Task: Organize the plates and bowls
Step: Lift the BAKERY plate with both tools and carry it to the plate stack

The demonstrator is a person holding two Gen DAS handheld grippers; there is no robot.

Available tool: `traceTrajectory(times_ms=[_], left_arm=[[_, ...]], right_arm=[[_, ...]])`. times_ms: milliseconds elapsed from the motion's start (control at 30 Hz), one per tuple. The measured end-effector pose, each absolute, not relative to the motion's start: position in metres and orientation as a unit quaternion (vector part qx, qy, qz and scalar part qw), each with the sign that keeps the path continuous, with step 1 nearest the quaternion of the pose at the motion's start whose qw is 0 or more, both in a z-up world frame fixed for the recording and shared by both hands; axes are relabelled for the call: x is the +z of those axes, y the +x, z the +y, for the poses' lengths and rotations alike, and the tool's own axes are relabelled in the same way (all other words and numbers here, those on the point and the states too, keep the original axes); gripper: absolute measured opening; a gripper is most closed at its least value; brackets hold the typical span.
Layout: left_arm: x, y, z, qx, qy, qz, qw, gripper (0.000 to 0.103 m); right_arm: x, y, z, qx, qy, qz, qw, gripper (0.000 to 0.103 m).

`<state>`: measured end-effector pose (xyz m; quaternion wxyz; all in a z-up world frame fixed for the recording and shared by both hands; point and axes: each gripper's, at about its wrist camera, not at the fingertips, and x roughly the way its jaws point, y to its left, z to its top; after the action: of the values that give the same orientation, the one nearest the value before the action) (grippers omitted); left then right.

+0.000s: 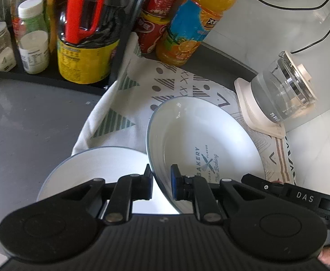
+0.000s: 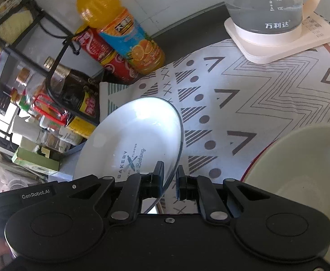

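Observation:
A white plate [image 1: 201, 135] with a thin blue rim and a "BAKERY" print is lifted and tilted above the patterned cloth [image 1: 128, 103]. My left gripper [image 1: 161, 180] is shut on its near rim. In the right wrist view my right gripper [image 2: 170, 179] is shut on the other edge of the same plate [image 2: 133, 131]. Each gripper's black body shows at the edge of the other's view. A second white plate [image 1: 92, 169] lies below the left gripper. A pale green bowl [image 2: 300, 169] with a red rim sits low right in the right wrist view.
A black rack [image 1: 52, 76] holds jars and an oil bottle [image 1: 86, 45]. Red cans [image 1: 156, 22] and an orange juice bottle [image 1: 192, 27] stand behind the cloth. A glass kettle [image 2: 268, 6] sits on its cream base [image 2: 277, 45]. Grey counter [image 1: 29, 117] lies to the left.

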<state>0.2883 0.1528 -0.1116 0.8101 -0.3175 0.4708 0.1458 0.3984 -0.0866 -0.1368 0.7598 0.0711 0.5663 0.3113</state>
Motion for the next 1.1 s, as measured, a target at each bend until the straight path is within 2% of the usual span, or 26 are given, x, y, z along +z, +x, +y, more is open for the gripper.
traceTrajectory(times_ms=[467, 1100], left_arm=[[-0.11, 0.247, 0.166, 0.132, -0.318, 0.467, 0.814, 0.013], [-0.141, 0.199, 0.168, 0.132, -0.34, 0.483, 0.796, 0.014]], right_arm=[[-0.126, 0.346, -0.075, 0.303, 0.05, 0.544, 0.781, 0.01], [-0.138, 0.289, -0.07, 0.295, -0.004, 0.549, 0.782, 0.012]])
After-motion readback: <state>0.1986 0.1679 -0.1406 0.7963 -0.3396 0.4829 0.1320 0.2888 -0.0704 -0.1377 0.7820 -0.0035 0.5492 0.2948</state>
